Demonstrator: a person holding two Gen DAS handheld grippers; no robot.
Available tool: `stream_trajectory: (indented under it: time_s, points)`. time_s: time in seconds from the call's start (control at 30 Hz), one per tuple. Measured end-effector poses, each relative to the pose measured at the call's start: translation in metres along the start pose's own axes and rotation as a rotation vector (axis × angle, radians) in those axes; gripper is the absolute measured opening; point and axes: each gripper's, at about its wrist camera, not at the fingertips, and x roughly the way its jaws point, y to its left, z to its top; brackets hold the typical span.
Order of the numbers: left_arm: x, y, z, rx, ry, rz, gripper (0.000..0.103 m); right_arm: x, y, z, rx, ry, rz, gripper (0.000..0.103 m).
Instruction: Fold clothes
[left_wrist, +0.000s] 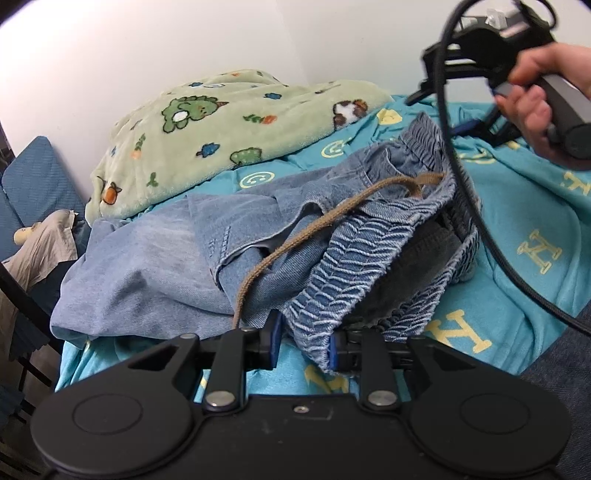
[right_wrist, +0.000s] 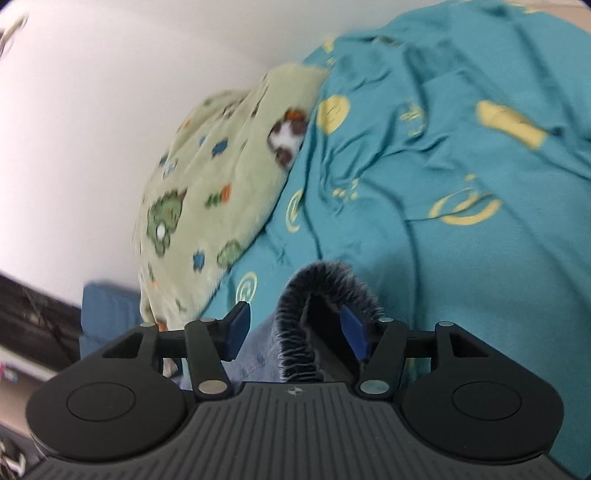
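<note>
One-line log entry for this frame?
left hand-held gripper: open around denim shorts waistband | right hand-held gripper: open, waistband between fingers | bedsheet

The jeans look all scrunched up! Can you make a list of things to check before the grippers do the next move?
1. Left gripper around the waistband: ok, the elastic edge sits between its fingers, though the jaws look only partly closed.
2. Right gripper has cloth: cannot tell; a waistband edge is in the gap, but the jaws are wide open.
3. Jeans flat: not ok, they lie bunched on the bedsheet.
4. Drawstring tucked away: not ok, it trails loose across the denim.
5. Cable clear of jeans: not ok, it hangs across the waistband.
6. Blanket out of the way: ok, it lies behind the jeans.
</note>
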Motion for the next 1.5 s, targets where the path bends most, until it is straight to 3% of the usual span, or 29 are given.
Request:
stream_trajectory:
  time_s: [0.1, 0.13, 0.17, 0.27, 0.43, 0.53, 0.63, 0.87, 1.0, 1.07, 1.23, 1.33, 1.5]
  points:
    - [0.0, 0.0, 0.0, 0.0, -0.003, 0.002, 0.021, 0.009, 0.013, 0.003, -0.089, 0.005, -0.011, 0.034]
    - [-0.001, -0.001, 0.0, 0.002, -0.011, 0.002, 0.021, 0.011, 0.018, 0.005, -0.122, 0.003, -0.016, 0.014]
    - [-0.003, -0.001, 0.001, 0.0, -0.022, 0.001, 0.02, 0.013, 0.023, 0.006, -0.155, 0.002, -0.021, 0.006]
    - [-0.013, 0.001, 0.009, -0.041, -0.078, -0.019, 0.018, 0.016, 0.041, 0.013, -0.252, -0.011, -0.031, 0.005]
    - [-0.031, -0.01, 0.036, -0.115, -0.227, -0.043, 0.014, 0.02, 0.084, 0.044, -0.358, -0.053, 0.037, 0.005]
    - [-0.026, -0.027, 0.06, -0.13, -0.301, -0.069, 0.013, 0.028, 0.108, 0.072, -0.397, -0.069, 0.061, 0.005]
    - [0.002, -0.051, 0.088, -0.133, -0.322, -0.126, 0.012, 0.04, 0.124, 0.102, -0.448, -0.104, 0.068, 0.005]
    - [0.115, -0.097, 0.144, -0.166, -0.268, -0.264, 0.012, 0.109, 0.117, 0.166, -0.564, -0.116, -0.007, 0.005]
    - [0.168, -0.113, 0.153, -0.183, -0.228, -0.307, 0.012, 0.148, 0.092, 0.189, -0.65, -0.204, -0.016, 0.0]
    - [0.186, -0.115, 0.156, -0.188, -0.224, -0.323, 0.012, 0.165, 0.074, 0.198, -0.636, -0.177, -0.047, 0.0]
    - [0.186, -0.107, 0.156, -0.201, -0.218, -0.36, 0.013, 0.186, 0.045, 0.198, -0.643, -0.1, -0.118, 0.0]
    - [0.172, -0.099, 0.16, -0.205, -0.203, -0.38, 0.015, 0.175, 0.047, 0.193, -0.645, -0.089, -0.135, 0.0]
    - [0.119, -0.08, 0.167, -0.19, -0.141, -0.458, 0.018, 0.135, 0.074, 0.175, -0.765, -0.12, -0.162, 0.001]
